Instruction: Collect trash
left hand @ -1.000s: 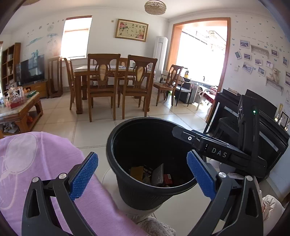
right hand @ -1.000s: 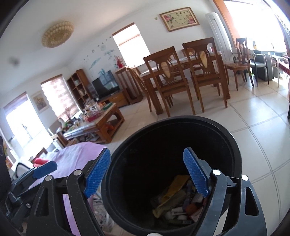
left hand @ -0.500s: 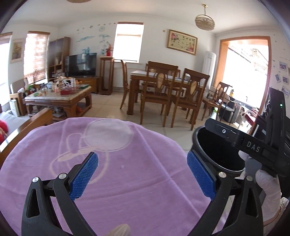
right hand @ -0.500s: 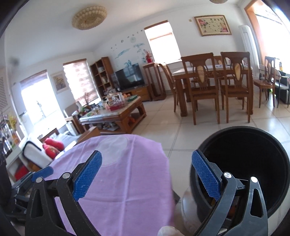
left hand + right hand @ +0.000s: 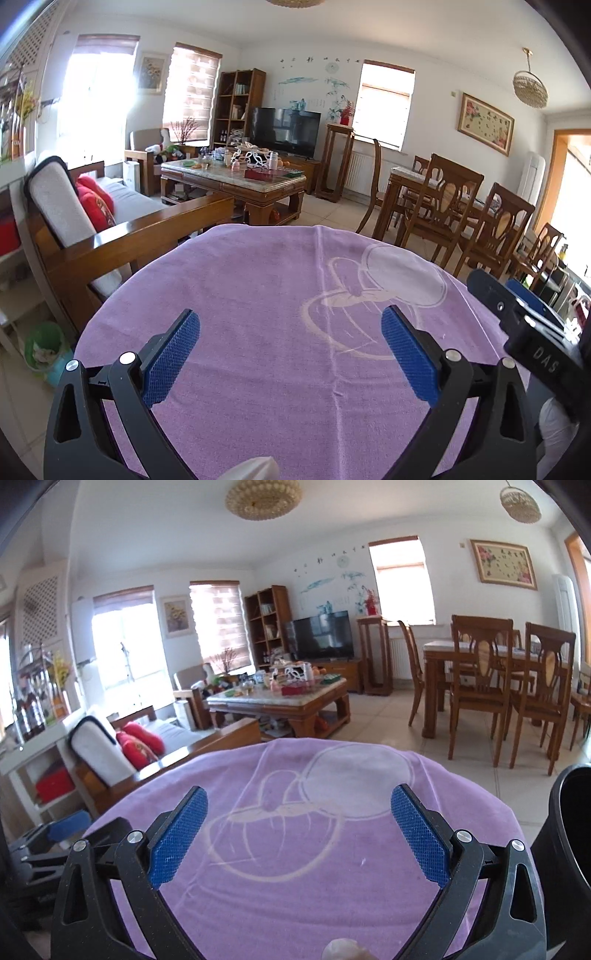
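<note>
Over the tabletop: we hold both grippers above a round tabletop [image 5: 258,280] draped in a purple cloth [image 5: 295,886] with a pale looping print.
Left gripper: the left gripper [image 5: 291,354] has its blue fingers [image 5: 171,358] spread wide, with only bare cloth between them.
Right gripper: the right gripper [image 5: 299,834] has just been opening its jaws. Its fingers [image 5: 419,834] stand wide apart and grip nothing.
Trash: we see no loose rubbish on the cloth, only a tiny white speck [image 5: 364,860] near the right fingers.
Pale lump: a whitish lump [image 5: 251,469] sits at the bottom edge of each view. We cannot tell whether it is crumpled paper or part of a glove.
Black bin: a black bin [image 5: 569,830] stands just beside the tabletop at the right edge of the right view, its contents out of sight.
Green basket: a small green basket [image 5: 44,347] with paper scraps in it stands on the floor by the sofa, well apart from us.
Handling: we judge household scraps of this kind to be light, soft and easily crushed, and film wrappers may slip.
Where to hold: we would pinch each piece across its bulkiest middle, flat between the pads, and close gently.
Risk: we think fingers that dig low could gather up the loose cloth along with a scrap.
</note>
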Action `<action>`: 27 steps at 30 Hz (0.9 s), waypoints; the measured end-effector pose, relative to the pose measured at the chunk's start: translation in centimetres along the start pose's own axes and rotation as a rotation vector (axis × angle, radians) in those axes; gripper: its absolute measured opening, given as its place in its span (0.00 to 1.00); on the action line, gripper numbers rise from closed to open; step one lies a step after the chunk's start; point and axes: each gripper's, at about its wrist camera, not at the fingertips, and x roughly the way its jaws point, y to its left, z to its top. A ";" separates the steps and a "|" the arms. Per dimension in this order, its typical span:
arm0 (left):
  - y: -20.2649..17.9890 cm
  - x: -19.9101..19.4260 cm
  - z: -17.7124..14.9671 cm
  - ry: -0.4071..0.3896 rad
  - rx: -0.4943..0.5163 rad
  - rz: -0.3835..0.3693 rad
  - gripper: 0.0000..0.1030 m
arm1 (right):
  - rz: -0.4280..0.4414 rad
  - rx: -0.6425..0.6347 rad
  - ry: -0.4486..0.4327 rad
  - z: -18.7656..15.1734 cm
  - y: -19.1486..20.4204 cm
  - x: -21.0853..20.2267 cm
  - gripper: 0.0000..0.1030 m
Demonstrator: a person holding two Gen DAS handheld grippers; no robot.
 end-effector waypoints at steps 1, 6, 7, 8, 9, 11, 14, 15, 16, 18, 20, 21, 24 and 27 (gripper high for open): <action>0.5 0.0 0.1 -0.002 -0.005 0.004 0.95 | -0.014 -0.017 -0.006 -0.2 0.4 0.0 0.95; 0.7 -0.4 0.2 -0.026 0.007 0.052 0.95 | -0.036 -0.044 -0.064 -0.7 0.8 -0.7 0.95; 0.8 -0.6 0.1 -0.029 0.011 0.059 0.95 | -0.034 -0.049 -0.063 -0.8 0.7 -0.8 0.95; 0.7 -0.7 0.2 -0.033 0.015 0.070 0.95 | -0.032 -0.052 -0.058 -1.1 0.6 -0.9 0.95; 1.0 -0.8 0.1 -0.035 0.018 0.084 0.95 | -0.030 -0.055 -0.052 -1.0 0.3 -0.8 0.95; 0.9 -1.1 0.0 -0.042 0.022 0.114 0.95 | -0.027 -0.055 -0.046 -1.2 0.3 -0.8 0.95; 0.8 -1.2 -0.1 -0.044 0.029 0.130 0.95 | -0.018 -0.051 -0.049 -1.3 0.0 -1.0 0.95; 0.8 -1.2 -0.1 -0.043 0.033 0.135 0.95 | -0.017 -0.050 -0.048 -1.3 0.0 -1.0 0.95; 0.7 -1.2 -0.3 -0.042 0.037 0.144 0.95 | -0.015 -0.049 -0.047 -1.3 -0.1 -1.0 0.95; 0.6 -1.1 -0.3 -0.043 0.044 0.168 0.95 | -0.013 -0.049 -0.053 -1.3 -0.1 -1.2 0.95; 0.6 -1.1 -0.3 -0.051 0.044 0.194 0.95 | -0.009 -0.049 -0.057 -1.3 -0.1 -1.4 0.95; 0.6 -1.2 -0.4 -0.055 0.042 0.205 0.95 | -0.011 -0.049 -0.059 -1.3 0.0 -1.5 0.95; 0.9 -1.3 -0.4 -0.063 0.033 0.209 0.95 | -0.007 -0.042 -0.070 -1.2 0.0 -2.0 0.95; 1.2 -1.2 -0.3 -0.055 0.021 0.223 0.95 | -0.002 -0.029 -0.072 -1.3 -0.3 -2.2 0.95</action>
